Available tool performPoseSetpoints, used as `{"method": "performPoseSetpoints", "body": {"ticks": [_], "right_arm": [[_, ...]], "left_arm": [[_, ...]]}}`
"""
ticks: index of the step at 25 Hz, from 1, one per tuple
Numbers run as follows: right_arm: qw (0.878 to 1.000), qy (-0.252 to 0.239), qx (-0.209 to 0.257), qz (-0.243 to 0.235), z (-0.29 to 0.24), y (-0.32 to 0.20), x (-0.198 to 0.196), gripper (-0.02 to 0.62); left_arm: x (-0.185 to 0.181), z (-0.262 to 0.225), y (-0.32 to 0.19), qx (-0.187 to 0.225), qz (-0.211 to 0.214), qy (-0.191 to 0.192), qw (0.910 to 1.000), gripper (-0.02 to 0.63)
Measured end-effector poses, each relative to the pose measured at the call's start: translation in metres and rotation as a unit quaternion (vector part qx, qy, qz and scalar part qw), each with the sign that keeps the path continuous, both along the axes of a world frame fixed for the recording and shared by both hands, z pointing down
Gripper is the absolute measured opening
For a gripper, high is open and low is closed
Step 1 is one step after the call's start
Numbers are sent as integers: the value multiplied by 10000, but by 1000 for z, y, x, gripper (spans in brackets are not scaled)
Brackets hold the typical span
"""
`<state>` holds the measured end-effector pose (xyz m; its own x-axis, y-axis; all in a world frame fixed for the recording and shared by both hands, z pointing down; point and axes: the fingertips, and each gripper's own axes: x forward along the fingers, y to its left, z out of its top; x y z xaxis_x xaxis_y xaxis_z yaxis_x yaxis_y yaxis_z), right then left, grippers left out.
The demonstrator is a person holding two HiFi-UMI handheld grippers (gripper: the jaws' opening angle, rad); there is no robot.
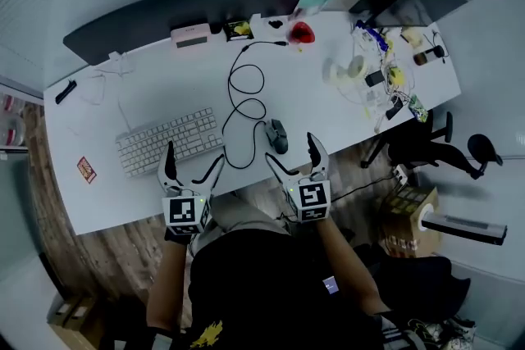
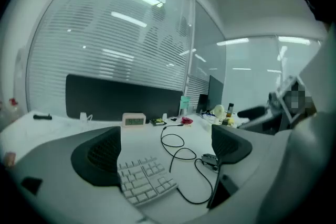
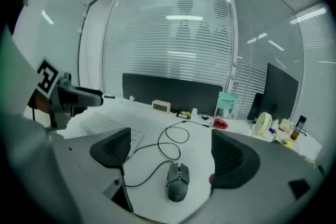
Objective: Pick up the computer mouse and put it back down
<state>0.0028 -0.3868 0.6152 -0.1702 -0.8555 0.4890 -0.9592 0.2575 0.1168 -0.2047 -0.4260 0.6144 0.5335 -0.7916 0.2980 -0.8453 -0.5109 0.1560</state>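
Computer mouse: dark, flat on the white table, just right of centre in the head view; in the right gripper view it sits low in the middle of the frame, with nothing touching it
Mouse cable: black, runs in loose loops from the mouse up towards the top centre of the table
Right gripper: jaws spread wide and empty; the mouse shows in the gap between them in the right gripper view, clear of both pads
Left gripper: jaws released, spread wide, holding nothing; lower left of centre in the head view, at the table's near edge
Keyboard: white, left of the mouse; its right end shows between the left jaws in the left gripper view
Clock: small and pale, top of the table, against the dark screen
Office chair: black, right of the table
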Motion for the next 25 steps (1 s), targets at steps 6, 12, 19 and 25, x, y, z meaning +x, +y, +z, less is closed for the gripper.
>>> {"method": "performPoseSetpoints", "body": {"ticks": [6, 12, 19, 25], "right_arm": [[9959, 364, -826, -14, 94, -14, 16, 469], [9912, 386, -1266, 94, 143, -25, 26, 445], [9839, 309, -1742, 259, 190, -28, 36, 426], [9799, 151, -1932, 464, 213, -22, 49, 378]], "left_arm": [[5, 30, -4, -373, -88, 45, 9993, 543], [-5, 81, 10, -820, -172, -192, 9963, 543], [-14, 112, 24, -1268, -311, -239, 9911, 543], [1, 113, 30, -1280, -131, -253, 9914, 541]]}}
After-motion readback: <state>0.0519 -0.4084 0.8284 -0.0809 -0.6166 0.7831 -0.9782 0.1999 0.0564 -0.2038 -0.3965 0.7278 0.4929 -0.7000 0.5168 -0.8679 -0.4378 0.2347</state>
